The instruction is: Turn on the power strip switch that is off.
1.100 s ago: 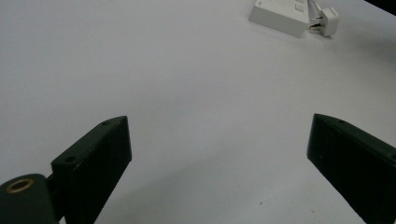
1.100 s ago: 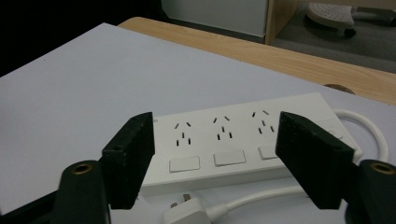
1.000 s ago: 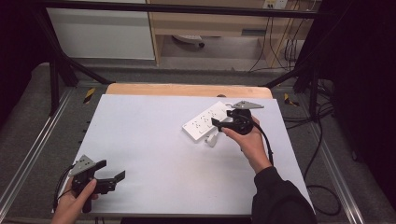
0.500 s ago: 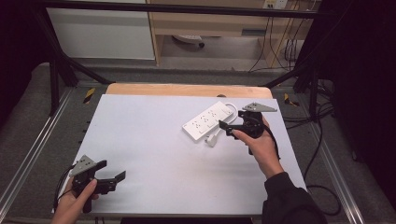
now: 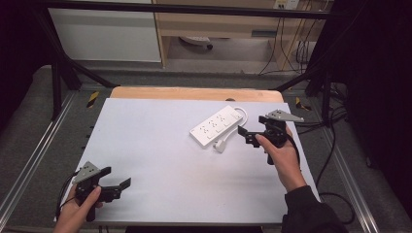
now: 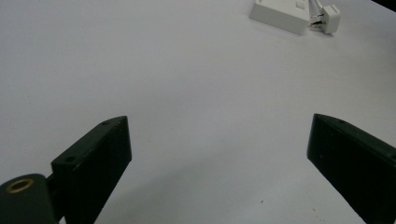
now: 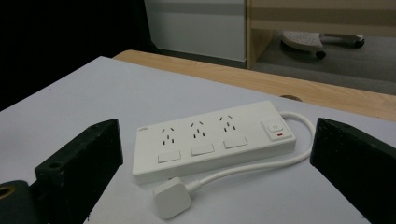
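High view: the white power strip point(image 5: 217, 128) lies right of centre on the white table point(image 5: 160, 160), its plug point(image 5: 221, 146) just beside it. The right gripper point(image 5: 248, 135), jaws just opened wide, sits right of it, holding nothing. The left gripper point(image 5: 119, 187), lower left, is spread and empty

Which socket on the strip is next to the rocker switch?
The end socket of the power strip, beside the switch at the cord end; the other two sit farther along.
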`<control>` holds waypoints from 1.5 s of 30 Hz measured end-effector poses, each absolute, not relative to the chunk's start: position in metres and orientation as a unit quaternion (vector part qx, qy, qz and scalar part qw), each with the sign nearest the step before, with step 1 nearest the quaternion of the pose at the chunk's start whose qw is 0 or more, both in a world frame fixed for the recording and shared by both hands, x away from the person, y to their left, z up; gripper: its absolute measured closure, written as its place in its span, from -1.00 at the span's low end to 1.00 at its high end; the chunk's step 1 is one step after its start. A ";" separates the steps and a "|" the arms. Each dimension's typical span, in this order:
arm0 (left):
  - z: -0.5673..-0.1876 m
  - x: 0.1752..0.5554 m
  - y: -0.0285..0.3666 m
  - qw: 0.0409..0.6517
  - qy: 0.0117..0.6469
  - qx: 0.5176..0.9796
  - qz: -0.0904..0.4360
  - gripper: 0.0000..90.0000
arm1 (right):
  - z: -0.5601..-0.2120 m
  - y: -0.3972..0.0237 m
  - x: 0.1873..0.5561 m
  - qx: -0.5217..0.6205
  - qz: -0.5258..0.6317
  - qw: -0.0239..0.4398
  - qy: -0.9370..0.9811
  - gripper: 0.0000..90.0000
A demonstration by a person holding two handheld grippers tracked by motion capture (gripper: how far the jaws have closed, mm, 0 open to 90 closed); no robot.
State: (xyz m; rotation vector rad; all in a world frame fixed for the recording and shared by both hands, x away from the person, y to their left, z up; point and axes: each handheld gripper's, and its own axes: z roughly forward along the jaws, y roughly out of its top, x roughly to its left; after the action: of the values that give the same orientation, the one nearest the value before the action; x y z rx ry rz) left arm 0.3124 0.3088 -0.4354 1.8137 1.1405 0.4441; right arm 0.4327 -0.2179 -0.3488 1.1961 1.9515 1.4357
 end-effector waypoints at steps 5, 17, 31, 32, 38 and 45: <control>-0.435 0.312 0.309 0.459 0.463 0.737 0.180 -0.86 | -0.348 -0.225 0.428 0.436 0.524 0.237 0.692 -0.94; -0.436 0.312 0.309 0.459 0.464 0.736 0.180 -0.86 | -0.346 -0.240 0.415 0.436 0.528 0.253 0.683 -0.95; -0.436 0.312 0.308 0.457 0.464 0.737 0.180 -0.86 | -0.359 -0.267 0.389 0.444 0.523 0.273 0.675 -0.94; -0.436 0.312 0.308 0.457 0.464 0.737 0.180 -0.86 | -0.360 -0.268 0.387 0.444 0.522 0.273 0.675 -0.94; -0.436 0.313 0.308 0.456 0.463 0.738 0.181 -0.86 | -0.376 -0.277 0.373 0.451 0.523 0.273 0.669 -0.92; -0.436 0.312 0.308 0.455 0.462 0.739 0.182 -0.86 | -0.401 -0.281 0.362 0.453 0.510 0.269 0.680 -0.92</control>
State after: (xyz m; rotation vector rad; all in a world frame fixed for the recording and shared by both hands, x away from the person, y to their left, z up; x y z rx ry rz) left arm 0.3124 0.3083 -0.4361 1.8226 1.1400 0.4477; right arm 0.3624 -0.2811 -0.4009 1.2219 1.8348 1.3747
